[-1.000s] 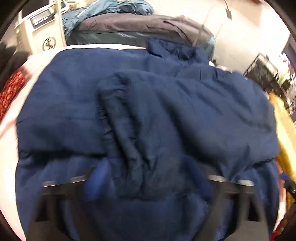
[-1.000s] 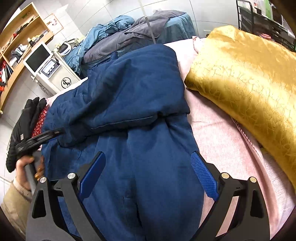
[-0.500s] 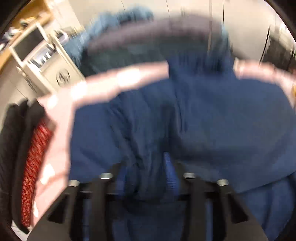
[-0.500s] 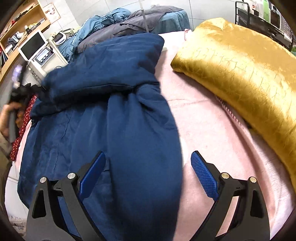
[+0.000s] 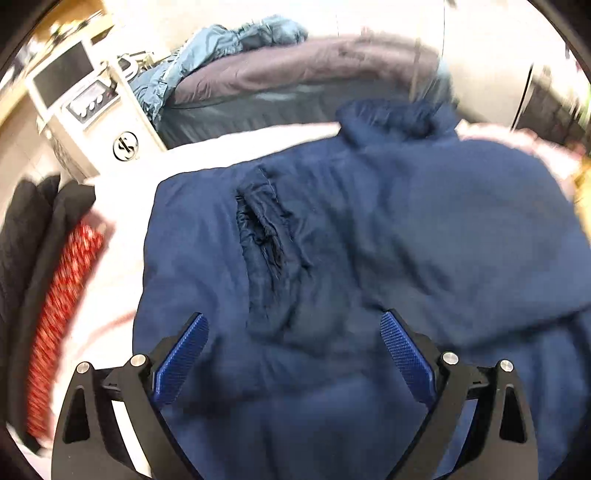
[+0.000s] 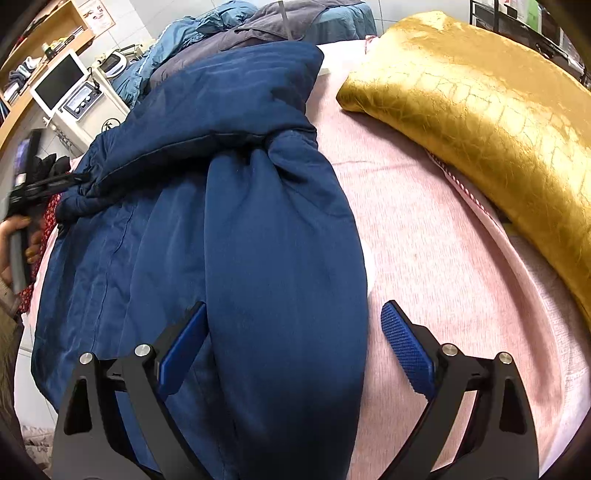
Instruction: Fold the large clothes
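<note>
Left claw opening, empty, right claw wide around navy coat, pink bedspread

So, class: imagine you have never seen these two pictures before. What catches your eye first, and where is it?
A big navy padded jacket sprawls across the pink bedcover, filling the middle of both views, one sleeve folded across its body. To its right lies a shiny gold pillow. The right hand-held gripper hangs open over the jacket's lower part, and the left hand-held gripper is opening above it, its pads off the cloth.

Jacket hem cut off; shelf blurred.
</note>
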The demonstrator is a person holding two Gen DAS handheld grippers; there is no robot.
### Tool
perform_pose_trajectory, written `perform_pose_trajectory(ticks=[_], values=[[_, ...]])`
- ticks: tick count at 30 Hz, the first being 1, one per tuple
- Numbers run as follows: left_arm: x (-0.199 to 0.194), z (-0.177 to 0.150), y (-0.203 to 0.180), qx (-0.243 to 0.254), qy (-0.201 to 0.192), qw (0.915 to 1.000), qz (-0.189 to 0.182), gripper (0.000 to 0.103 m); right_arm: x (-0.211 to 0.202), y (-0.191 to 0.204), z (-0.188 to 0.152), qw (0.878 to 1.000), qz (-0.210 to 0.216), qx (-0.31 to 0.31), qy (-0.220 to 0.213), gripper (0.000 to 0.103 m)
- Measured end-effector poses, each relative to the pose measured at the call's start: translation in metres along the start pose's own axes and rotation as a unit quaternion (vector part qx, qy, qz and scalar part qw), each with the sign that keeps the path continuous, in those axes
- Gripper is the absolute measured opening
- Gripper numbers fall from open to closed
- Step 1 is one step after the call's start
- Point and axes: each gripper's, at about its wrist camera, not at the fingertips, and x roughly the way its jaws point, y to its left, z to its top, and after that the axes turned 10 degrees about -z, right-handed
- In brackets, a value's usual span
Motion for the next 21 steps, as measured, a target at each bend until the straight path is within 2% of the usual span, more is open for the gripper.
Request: perform_pose_trajectory(ticks=[2,5,7,11,13,15,17,21], values=[[-0.032,-0.021,0.006,-0.033,-0.029,0.9976,-0.054,0.096,-0.005,0.001,-0.001,1.000,-0.001,-0.006,-0.003,0.092],[-0.066,-0.052,0.011,-0.048,-0.052,0.9941,-0.082,0.097,-0.012,0.000,-0.008,1.000,-0.001,-0.014,-0.006,0.092],[-0.086,-0.073,0.016,-0.043,-0.063,0.9941,-0.077,0.097,-0.016,0.001,-0.012,1.000,0.001,-0.018,-0.008,0.092],[-0.110,-0.117,0.031,-0.013,-0.065,0.9976,-0.017,0.097,-0.024,0.001,-0.019,1.000,0.007,-0.020,-0.006,0.092],[-0.116,-0.141,0.037,-0.015,-0.062,0.9979,0.005,0.097,-0.028,0.003,-0.025,1.000,0.012,-0.025,-0.005,0.092],[-0.120,-0.157,0.041,-0.024,-0.055,0.9981,-0.005,0.097,-0.031,0.006,-0.029,0.999,0.011,-0.031,-0.004,0.092],[-0.120,-0.175,0.041,-0.032,-0.043,0.9980,-0.033,0.097,-0.035,0.010,-0.037,0.999,0.011,-0.040,-0.002,0.092],[-0.107,-0.199,0.041,-0.039,-0.026,0.9972,-0.059,0.097,-0.037,0.024,-0.053,0.997,-0.017,-0.081,0.002,0.094]])
